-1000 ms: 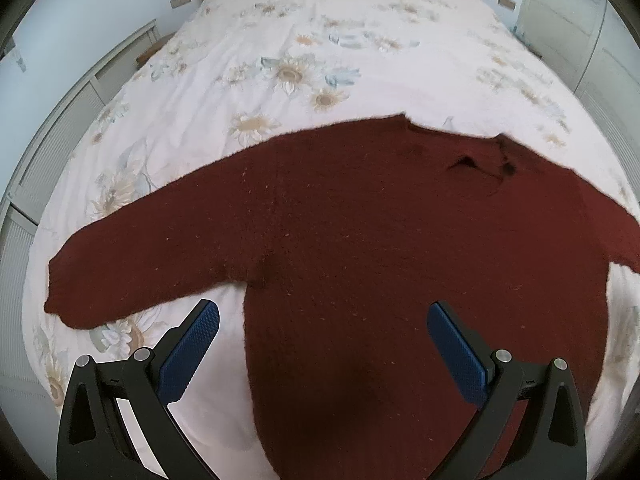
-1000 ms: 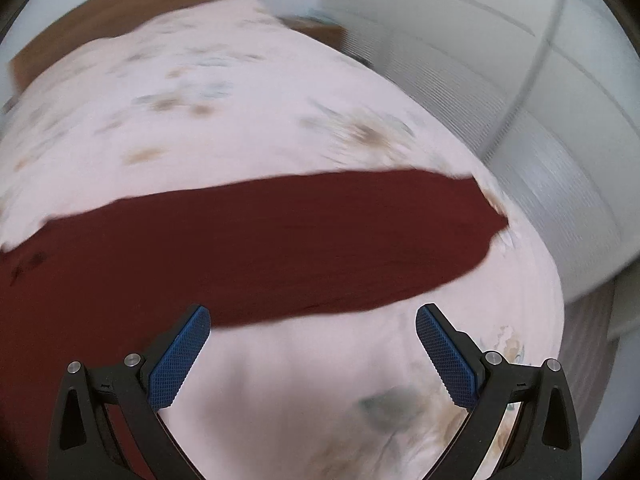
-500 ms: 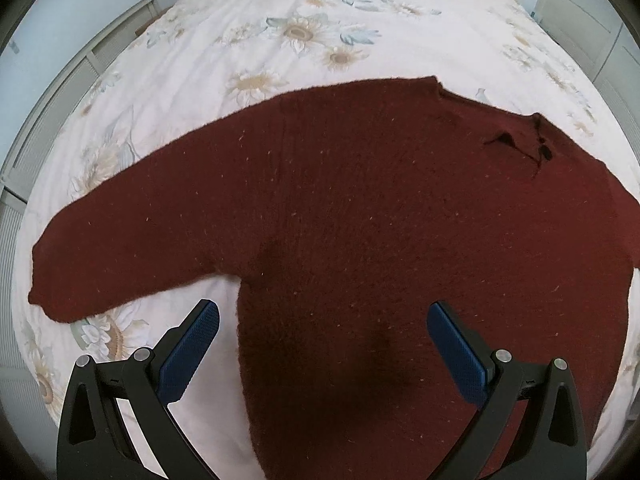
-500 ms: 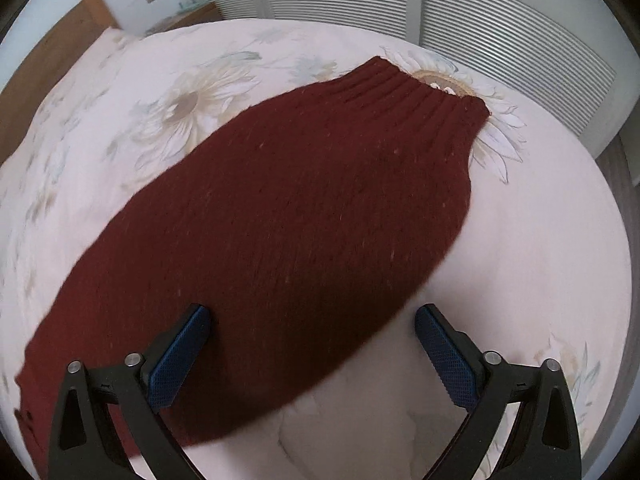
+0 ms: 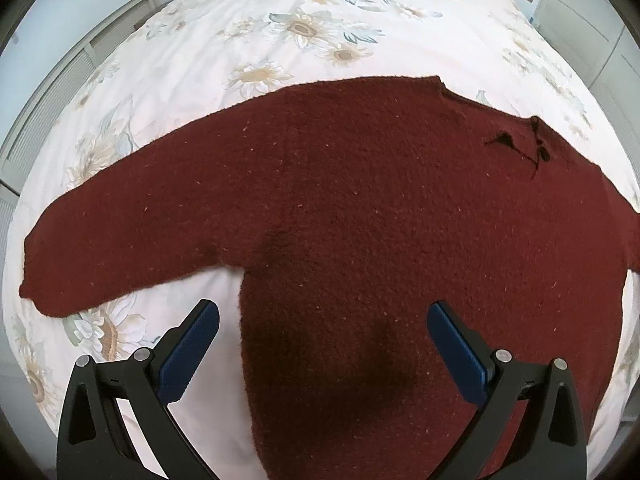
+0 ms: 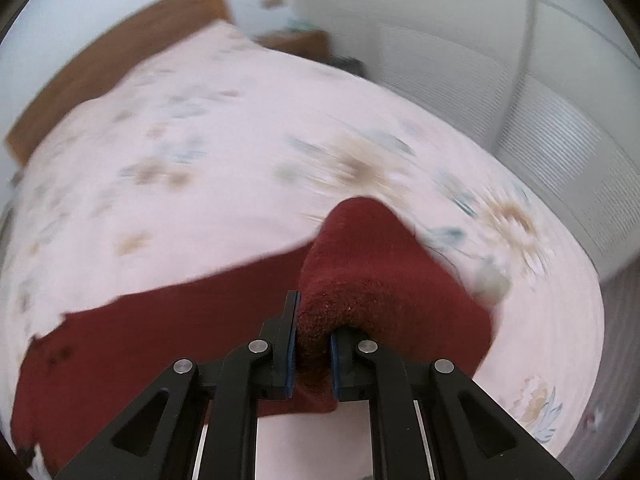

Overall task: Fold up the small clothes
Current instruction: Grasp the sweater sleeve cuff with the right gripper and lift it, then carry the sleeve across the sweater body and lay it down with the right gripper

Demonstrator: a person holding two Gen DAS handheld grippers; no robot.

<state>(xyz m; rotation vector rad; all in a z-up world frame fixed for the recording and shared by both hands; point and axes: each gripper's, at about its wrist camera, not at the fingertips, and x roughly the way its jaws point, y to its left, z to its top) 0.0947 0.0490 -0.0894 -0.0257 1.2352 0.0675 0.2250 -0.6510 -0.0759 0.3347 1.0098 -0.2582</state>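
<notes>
Bed w/ white floral duvet fills most of both views; wooden headboard at far end, light walls around. Louvred white wardrobe doors beside bed on one side in right wrist view, paler panelled fronts along the other side in left wrist view. Small wooden nightstand next to headboard, blurred.

Dark red knit sweater spread flat on duvet at foot end of bed, neck opening toward headboard, hem toward camera. Body's long axis roughly along bed length; sleeves out sideways across bed. Left sleeve stretched straight toward bed's left edge, cuff near that edge, lying flat. Right sleeve lifted off duvet near bed's right edge, bunched & humped upward, rest trailing back to sweater body. Right wrist view motion-blurred, so fine detail of fold unclear.

Left gripper spread wide, nothing between blue pads, hovering over sweater's lower body and side seam nearest foot of bed. Right gripper clamped tight on right sleeve fabric, knit squeezed between pads and bulging above them.
</notes>
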